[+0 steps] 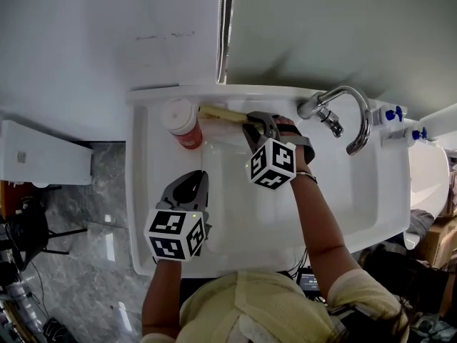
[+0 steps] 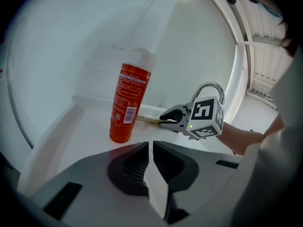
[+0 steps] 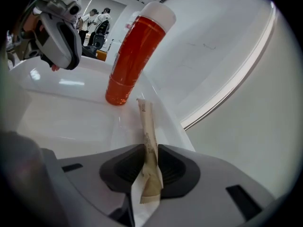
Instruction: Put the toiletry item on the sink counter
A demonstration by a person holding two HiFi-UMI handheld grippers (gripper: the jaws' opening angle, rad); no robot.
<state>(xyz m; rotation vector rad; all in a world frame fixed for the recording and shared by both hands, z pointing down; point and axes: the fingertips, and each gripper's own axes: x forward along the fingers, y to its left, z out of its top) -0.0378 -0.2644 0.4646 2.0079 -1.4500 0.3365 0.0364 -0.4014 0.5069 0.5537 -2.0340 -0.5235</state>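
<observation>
A long beige paper-wrapped toiletry packet point(image 1: 220, 113) point(image 3: 147, 131) lies along the sink's back ledge, its far end near the base of a red bottle point(image 1: 184, 126) point(image 2: 128, 105) point(image 3: 134, 56) with a white cap. My right gripper point(image 1: 251, 125) point(image 2: 163, 119) point(image 3: 149, 162) is shut on the packet's near end. The pads touch both of its sides. My left gripper point(image 1: 198, 182) point(image 2: 151, 151) hovers over the sink's front left part. Its jaws are nearly together with nothing between them.
The white sink point(image 1: 143, 156) fills the middle, with a chrome faucet point(image 1: 351, 113) point(image 2: 209, 86) at the back right. A grey wall and mirror edge stand right behind the ledge. The floor and a white shelf point(image 1: 43, 159) lie to the left.
</observation>
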